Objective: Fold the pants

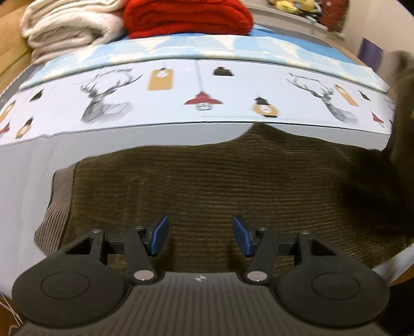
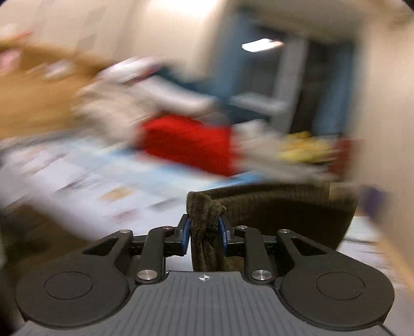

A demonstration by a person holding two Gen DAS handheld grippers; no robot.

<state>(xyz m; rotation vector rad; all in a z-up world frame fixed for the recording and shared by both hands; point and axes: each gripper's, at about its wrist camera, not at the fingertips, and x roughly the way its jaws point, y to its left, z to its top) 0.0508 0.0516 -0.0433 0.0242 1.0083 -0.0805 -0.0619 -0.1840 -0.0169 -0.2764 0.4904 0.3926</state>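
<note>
Dark olive corduroy pants (image 1: 207, 186) lie spread on a printed sheet, with a lighter ribbed band at their left edge. My left gripper (image 1: 200, 239) is open and empty just above the near part of the pants. At the right edge of the left wrist view a part of the pants (image 1: 399, 108) rises off the bed. My right gripper (image 2: 204, 234) is shut on a bunched fold of the pants (image 2: 205, 219) and holds it up in the air; more of the fabric (image 2: 284, 206) hangs behind it. The right wrist view is heavily blurred.
The sheet (image 1: 181, 85) has deer and lamp prints and a light blue strip behind it. A folded white blanket (image 1: 67, 28) and a folded red blanket (image 1: 186, 18) lie at the back. Toys (image 1: 287, 5) sit on a shelf at the far right.
</note>
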